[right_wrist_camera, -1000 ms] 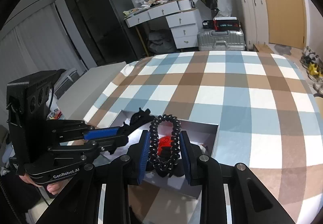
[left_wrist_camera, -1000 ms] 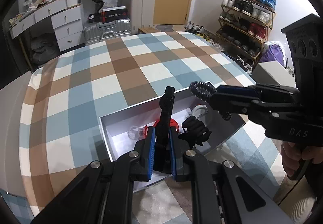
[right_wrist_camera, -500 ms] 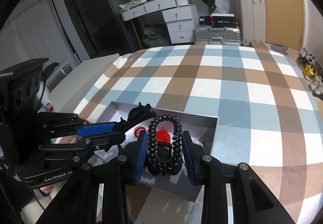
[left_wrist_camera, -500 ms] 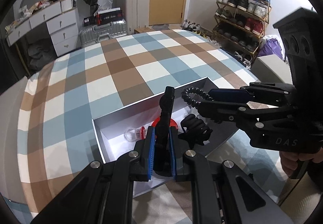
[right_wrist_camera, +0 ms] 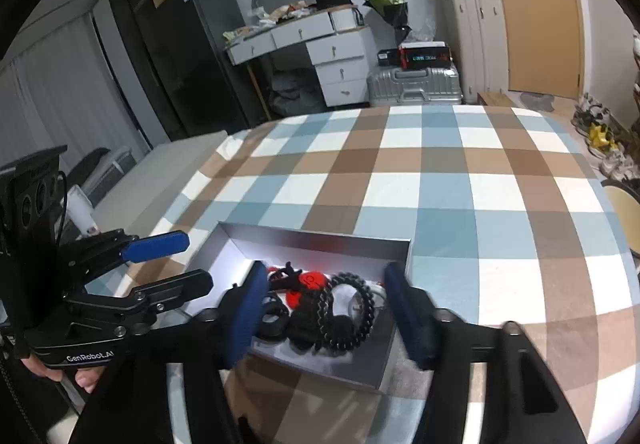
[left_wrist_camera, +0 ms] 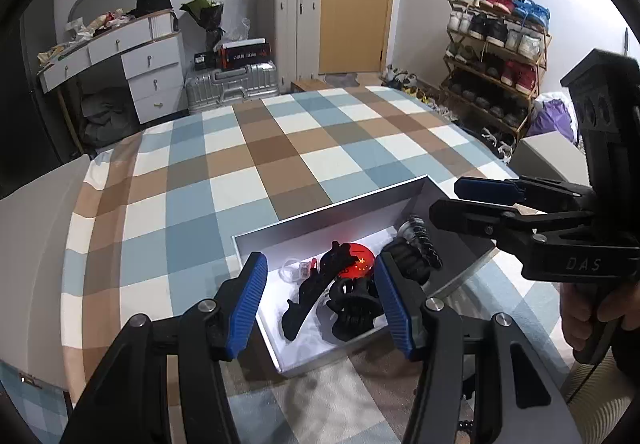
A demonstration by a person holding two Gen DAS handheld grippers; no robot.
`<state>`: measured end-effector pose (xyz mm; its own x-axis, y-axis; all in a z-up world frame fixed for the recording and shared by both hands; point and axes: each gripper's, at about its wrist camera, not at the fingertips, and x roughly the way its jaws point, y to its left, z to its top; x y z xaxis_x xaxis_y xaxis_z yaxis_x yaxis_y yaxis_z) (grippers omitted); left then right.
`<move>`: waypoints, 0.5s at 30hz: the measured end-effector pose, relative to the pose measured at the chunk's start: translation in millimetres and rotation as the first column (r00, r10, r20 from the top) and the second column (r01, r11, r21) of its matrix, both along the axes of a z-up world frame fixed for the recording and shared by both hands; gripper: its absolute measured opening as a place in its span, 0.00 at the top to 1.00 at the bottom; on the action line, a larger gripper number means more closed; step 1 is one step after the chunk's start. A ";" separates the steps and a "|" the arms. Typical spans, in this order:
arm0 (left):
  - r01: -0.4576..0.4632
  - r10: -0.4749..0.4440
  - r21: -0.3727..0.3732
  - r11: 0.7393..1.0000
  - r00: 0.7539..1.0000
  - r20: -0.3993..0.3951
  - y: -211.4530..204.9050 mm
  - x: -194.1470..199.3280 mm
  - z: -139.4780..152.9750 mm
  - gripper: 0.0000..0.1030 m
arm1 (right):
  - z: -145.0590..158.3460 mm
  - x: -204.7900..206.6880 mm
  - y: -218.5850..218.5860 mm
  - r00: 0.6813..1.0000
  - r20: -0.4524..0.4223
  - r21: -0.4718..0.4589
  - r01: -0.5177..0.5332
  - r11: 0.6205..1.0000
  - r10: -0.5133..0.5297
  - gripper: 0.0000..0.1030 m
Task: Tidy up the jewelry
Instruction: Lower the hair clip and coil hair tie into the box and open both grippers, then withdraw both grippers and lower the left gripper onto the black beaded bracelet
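Both grippers opening over the jewelry box on the plaid bed; nothing pinched.

Plaid bedcover (left_wrist_camera: 248, 148) carries the open grey-white box (left_wrist_camera: 332, 216), which sits near the bed's near edge. Left gripper (left_wrist_camera: 320, 300) hangs over the box's near-left part, jaws opening, empty; long black hair clip (left_wrist_camera: 310, 294) lies below and between its fingers, long axis running roughly along the gripper's pointing line, tilted right, black claw clip (left_wrist_camera: 354, 314) just beside it. Right gripper (right_wrist_camera: 324, 308) is over the box's right part, jaws opening, empty; black spiral hair tie (right_wrist_camera: 348, 314) lies directly under it in the box. Red round piece (left_wrist_camera: 358, 260) sits mid-box. Judgement: both items are in; each gripper is nearest its own piece.
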<state>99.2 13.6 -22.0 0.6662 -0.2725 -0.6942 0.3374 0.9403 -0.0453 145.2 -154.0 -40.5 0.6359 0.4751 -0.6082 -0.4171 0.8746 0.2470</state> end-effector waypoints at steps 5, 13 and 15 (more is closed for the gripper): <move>-0.032 0.032 -0.006 0.999 0.999 0.014 3.6 -7.5 2.7 0.51 | 1.7 -4.4 1.7 1.000 0.014 -0.015 0.013 1.000 -0.013 0.35; -0.067 0.066 0.019 0.998 0.997 0.050 4.7 -23.2 6.0 0.48 | 13.9 -18.0 -10.5 0.998 0.037 0.036 0.053 0.998 -0.054 0.25; -0.088 0.086 0.028 0.996 0.994 0.063 6.0 -27.9 7.4 0.34 | 15.6 -20.1 -18.4 0.997 0.013 0.081 0.075 0.994 -0.077 0.22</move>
